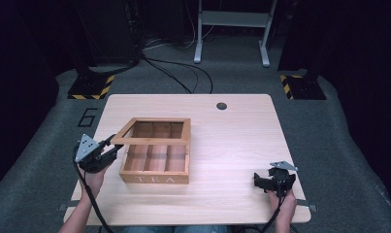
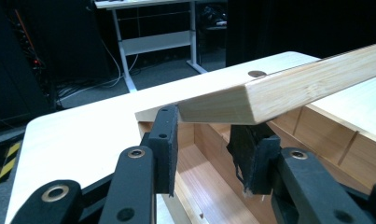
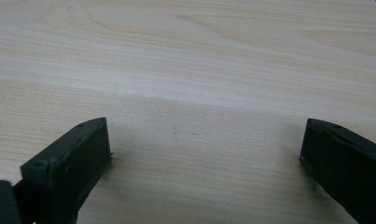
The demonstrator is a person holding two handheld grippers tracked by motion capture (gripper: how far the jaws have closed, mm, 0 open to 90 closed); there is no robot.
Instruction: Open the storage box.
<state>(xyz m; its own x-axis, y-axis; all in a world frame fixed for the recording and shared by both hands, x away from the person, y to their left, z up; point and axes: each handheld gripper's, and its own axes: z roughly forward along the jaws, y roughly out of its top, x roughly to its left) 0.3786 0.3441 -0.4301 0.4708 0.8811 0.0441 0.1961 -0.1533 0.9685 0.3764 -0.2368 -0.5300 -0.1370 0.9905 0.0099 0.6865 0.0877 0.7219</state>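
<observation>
The table (image 1: 232, 145) carries one thing, a wooden tea box (image 1: 154, 177) sitting left of centre, its "TEA" face turned toward the person. Its long axis runs left to right across the table, parallel to the near edge, with the compartments in a row along that axis.

The lid (image 1: 156, 131), a wooden frame with an open or clear centre, is partly raised. It seems hinged along the far side, so its free front edge tilts up and toward the person, and its long axis matches the box's.

The left gripper (image 1: 107, 151) sits at the lid's near-left corner; in the left gripper view its jaws (image 2: 209, 154) stand a little apart on either side of that corner, just under it, not clearly clamped. Likely it is propping or steering the lid there, where leverage from the hinge is greatest.

The right gripper (image 1: 262, 180) rests well apart near the right front corner, jaws spread wide over bare table (image 3: 199, 70), holding nothing, probably parked out of the way.
</observation>
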